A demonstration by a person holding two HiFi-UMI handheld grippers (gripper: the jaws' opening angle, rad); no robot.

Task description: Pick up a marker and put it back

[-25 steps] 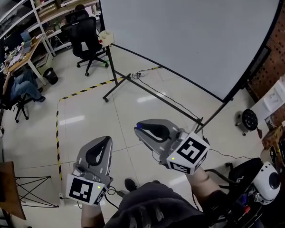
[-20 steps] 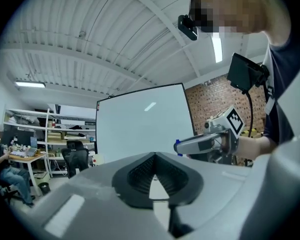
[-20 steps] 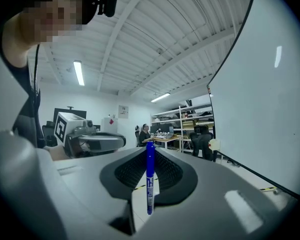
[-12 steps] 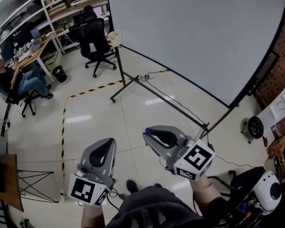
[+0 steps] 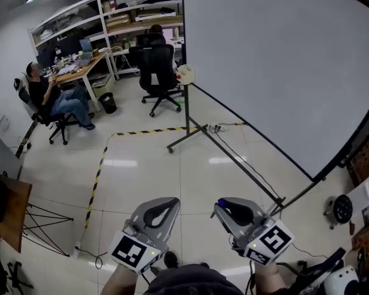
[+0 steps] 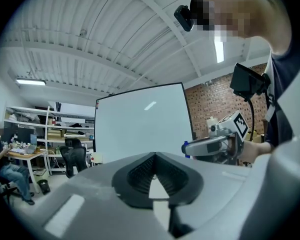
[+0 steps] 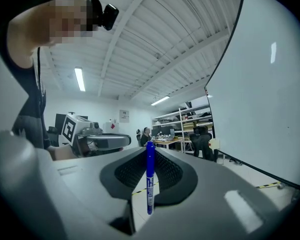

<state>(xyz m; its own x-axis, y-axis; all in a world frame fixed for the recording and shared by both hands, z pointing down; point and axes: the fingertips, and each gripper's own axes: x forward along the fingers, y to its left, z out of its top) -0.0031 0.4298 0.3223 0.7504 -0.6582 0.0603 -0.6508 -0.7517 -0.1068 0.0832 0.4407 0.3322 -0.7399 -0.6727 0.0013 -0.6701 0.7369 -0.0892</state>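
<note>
A blue marker [image 7: 150, 176] stands upright between the jaws of my right gripper [image 7: 149, 150], which is shut on it. From the head view only the marker's blue end [image 5: 222, 203] shows at the tip of the right gripper [image 5: 221, 206]. My left gripper [image 5: 173, 202] hangs beside it to the left. Its jaws meet at the tip and hold nothing, as the left gripper view shows for the left gripper [image 6: 154, 155]. Both grippers point level over the floor, toward the big whiteboard [image 5: 283, 72]. A small cream box [image 5: 186, 74] sits at the board's lower left corner.
The whiteboard's black stand legs [image 5: 190, 134] and a cable [image 5: 246, 165] cross the floor ahead. Yellow-black tape [image 5: 101, 165] marks the floor at left. A black office chair [image 5: 158, 72] and a seated person [image 5: 52, 97] at a desk are farther back. A folding stand [image 5: 43, 226] is at left.
The head view has swung up and left, bringing in the desks and shelves. Both grippers now sit lower and closer together in it. The marker stays in the right gripper.
</note>
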